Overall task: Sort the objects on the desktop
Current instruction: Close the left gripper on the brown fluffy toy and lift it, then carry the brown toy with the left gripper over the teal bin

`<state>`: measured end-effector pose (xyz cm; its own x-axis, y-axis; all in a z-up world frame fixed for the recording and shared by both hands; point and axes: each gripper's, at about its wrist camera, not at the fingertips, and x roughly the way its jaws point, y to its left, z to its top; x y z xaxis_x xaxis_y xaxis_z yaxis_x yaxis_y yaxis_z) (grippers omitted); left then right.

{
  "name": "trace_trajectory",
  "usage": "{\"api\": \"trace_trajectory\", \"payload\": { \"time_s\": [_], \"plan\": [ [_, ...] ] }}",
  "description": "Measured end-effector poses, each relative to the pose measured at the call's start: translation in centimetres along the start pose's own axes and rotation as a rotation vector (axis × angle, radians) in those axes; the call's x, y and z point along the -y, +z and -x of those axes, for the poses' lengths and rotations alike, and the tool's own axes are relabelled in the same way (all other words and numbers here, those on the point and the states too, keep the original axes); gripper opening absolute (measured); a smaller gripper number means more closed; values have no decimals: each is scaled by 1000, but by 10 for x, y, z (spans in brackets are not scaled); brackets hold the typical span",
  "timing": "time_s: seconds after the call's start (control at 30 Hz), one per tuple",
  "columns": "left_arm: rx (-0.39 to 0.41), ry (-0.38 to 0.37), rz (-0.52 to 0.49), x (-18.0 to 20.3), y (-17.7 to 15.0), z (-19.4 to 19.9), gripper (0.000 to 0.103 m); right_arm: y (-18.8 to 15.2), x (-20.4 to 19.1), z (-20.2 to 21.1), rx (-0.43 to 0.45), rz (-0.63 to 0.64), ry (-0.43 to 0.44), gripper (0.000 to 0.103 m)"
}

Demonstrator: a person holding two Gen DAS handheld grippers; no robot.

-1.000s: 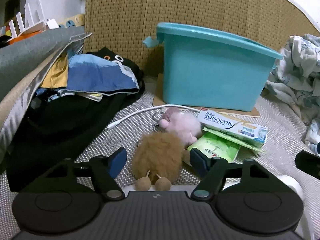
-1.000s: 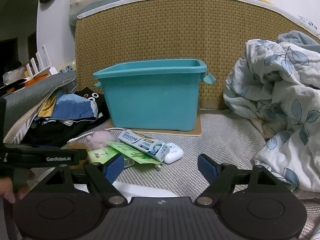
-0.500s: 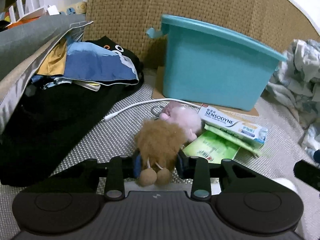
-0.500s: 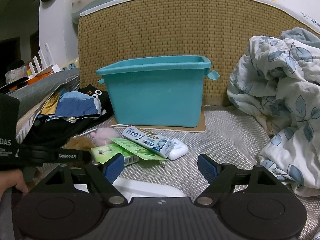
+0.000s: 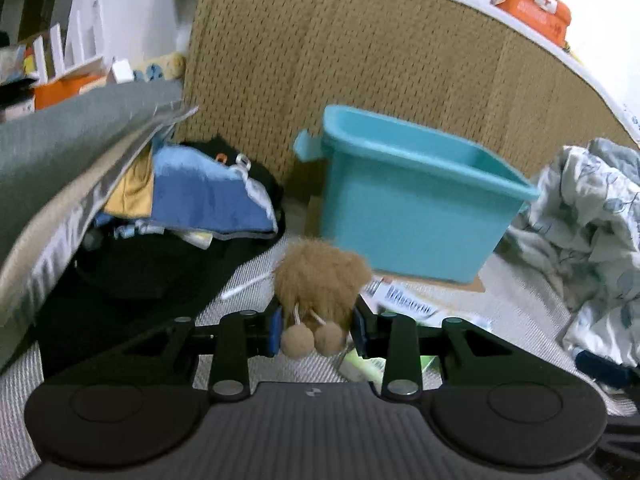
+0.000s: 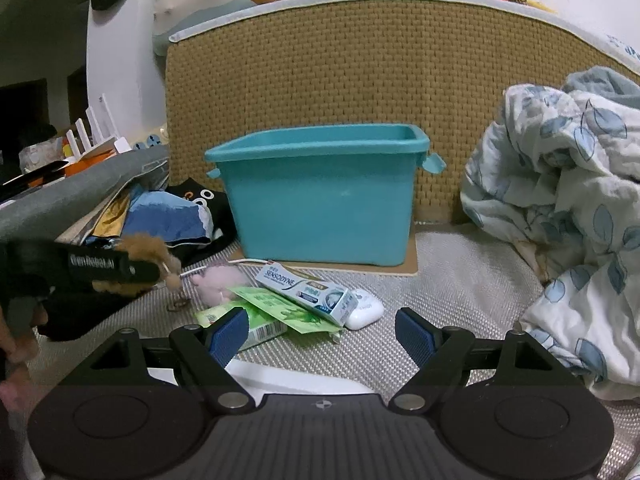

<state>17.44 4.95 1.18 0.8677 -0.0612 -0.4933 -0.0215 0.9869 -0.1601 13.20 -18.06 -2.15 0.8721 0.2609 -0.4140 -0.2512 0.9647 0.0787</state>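
Note:
My left gripper [image 5: 318, 330] is shut on a brown fluffy plush toy [image 5: 322, 280] and holds it off the mat, left of the teal plastic bin [image 5: 408, 204]. In the right wrist view the same toy [image 6: 146, 252] hangs in the left gripper at the far left. My right gripper [image 6: 322, 330] is open and empty, low over the mat. In front of it lie a pink plush [image 6: 218, 280], a Sensodyne toothpaste box [image 6: 306, 290], green packets [image 6: 272, 308] and a small white case [image 6: 366, 308]. The teal bin [image 6: 324, 196] stands behind them.
A pile of dark and blue clothes [image 5: 188, 208] lies at the left under a grey cushion [image 5: 68, 148]. A leaf-print quilt [image 6: 568, 220] fills the right side. A woven headboard [image 6: 360, 76] rises behind the bin. A white cable [image 6: 224, 266] runs by the pink plush.
My left gripper closed on the brown plush toy and lifted it off the mat toward the bin. My right gripper stayed open and moved slightly.

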Motion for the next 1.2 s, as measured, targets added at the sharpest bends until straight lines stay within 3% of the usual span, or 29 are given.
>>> {"api": "trace_trajectory", "payload": {
  "time_s": [0.53, 1.2],
  "plan": [
    [128, -39, -109, 51, 60, 24, 36, 7, 13, 8, 23, -86, 9, 85],
    [187, -58, -165, 93, 161, -6, 35, 11, 20, 8, 20, -149, 35, 85]
  ]
}}
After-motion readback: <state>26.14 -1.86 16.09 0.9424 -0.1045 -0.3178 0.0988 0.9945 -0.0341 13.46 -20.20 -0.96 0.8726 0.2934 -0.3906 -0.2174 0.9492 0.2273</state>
